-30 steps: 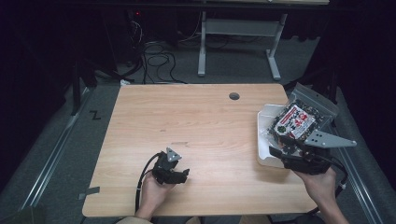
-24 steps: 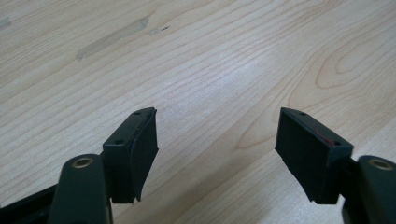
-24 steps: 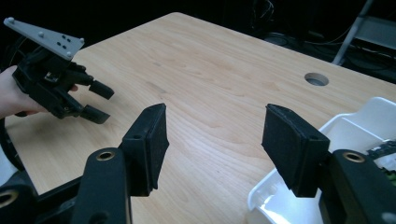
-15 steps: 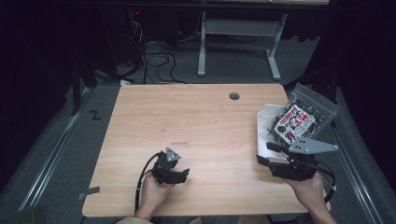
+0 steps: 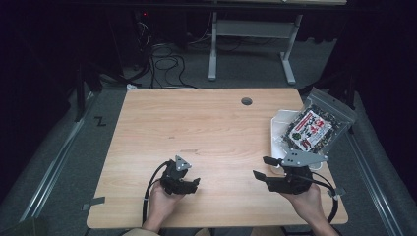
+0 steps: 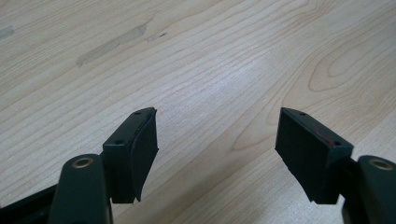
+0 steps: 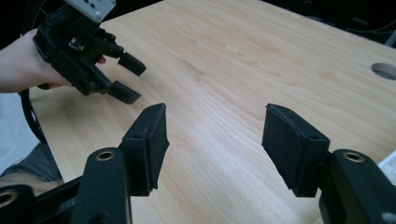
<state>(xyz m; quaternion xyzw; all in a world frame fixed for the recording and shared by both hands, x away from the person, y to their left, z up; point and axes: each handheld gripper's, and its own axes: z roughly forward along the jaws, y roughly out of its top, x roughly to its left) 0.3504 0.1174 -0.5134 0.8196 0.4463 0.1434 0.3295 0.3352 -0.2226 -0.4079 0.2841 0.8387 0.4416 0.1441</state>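
Hovering my left gripper [image 5: 194, 183] and right gripper [image 5: 263, 168] low, jaws spread, empty | clear printed snack pouch [image 5: 314, 129] in white tray [image 5: 276, 124] at far right (untouched) | risk — right cable snagging the tray.

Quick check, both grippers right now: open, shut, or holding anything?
Left gripper: open, nothing between its jaws, bare table under it.
Right gripper: open, nothing held, over the table.
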